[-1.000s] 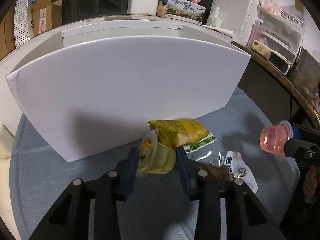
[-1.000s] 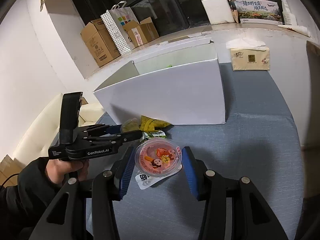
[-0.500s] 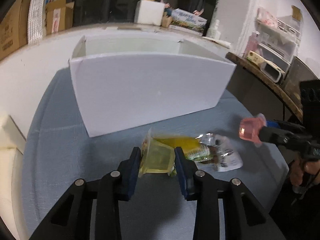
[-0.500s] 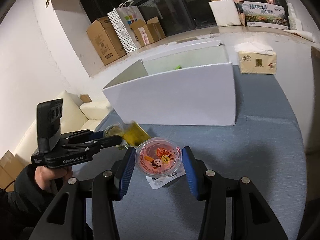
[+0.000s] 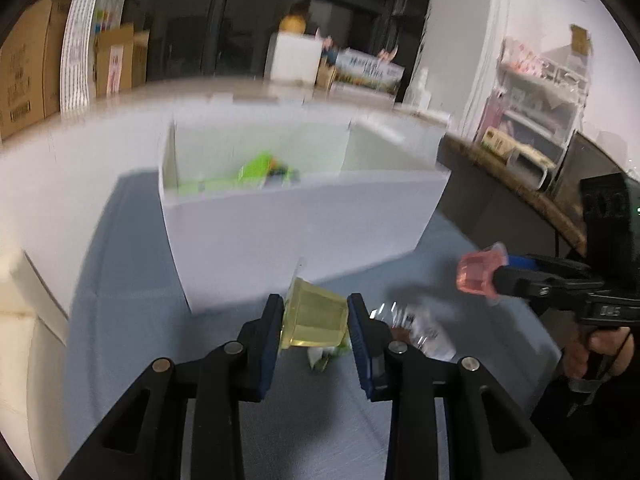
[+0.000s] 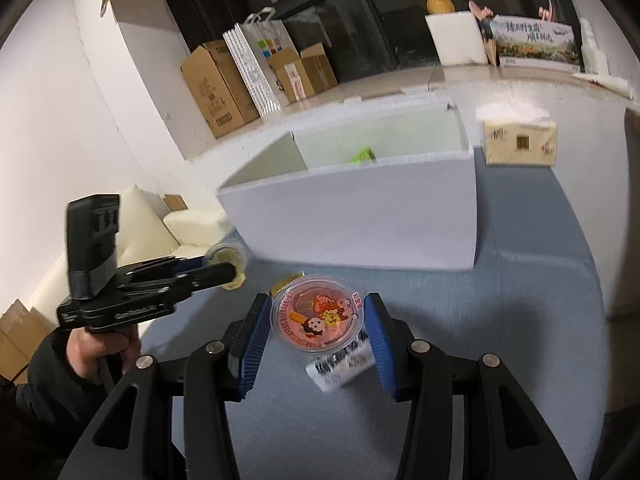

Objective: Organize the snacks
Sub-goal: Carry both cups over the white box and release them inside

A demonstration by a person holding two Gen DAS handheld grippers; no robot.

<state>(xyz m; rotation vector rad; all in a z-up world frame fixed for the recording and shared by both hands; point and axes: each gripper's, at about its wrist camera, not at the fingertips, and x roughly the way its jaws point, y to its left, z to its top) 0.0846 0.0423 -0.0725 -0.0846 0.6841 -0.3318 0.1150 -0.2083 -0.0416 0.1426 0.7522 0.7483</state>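
My left gripper (image 5: 316, 316) is shut on a yellow jelly cup (image 5: 314, 320), held in the air in front of the white box (image 5: 296, 228). My right gripper (image 6: 316, 320) is shut on a pink jelly cup (image 6: 316, 318) with a cartoon lid, also raised, in front of the box (image 6: 360, 228). The pink cup (image 5: 478, 276) shows at the right of the left wrist view; the yellow cup (image 6: 228, 260) shows at the left of the right wrist view. A green packet (image 5: 256, 172) lies inside the box. A silver snack packet (image 5: 416, 328) lies on the blue tablecloth below.
A tissue box (image 6: 520, 144) stands on the table right of the white box. A cream sofa (image 6: 160, 232) is at the left. Cardboard boxes (image 6: 216, 88) and a paper bag stand on the ledge behind. A shelf (image 5: 532, 92) is at the right.
Both grippers have risen with their cups, so the box's inside now shows. The snack packets on the cloth have dropped lower in view.
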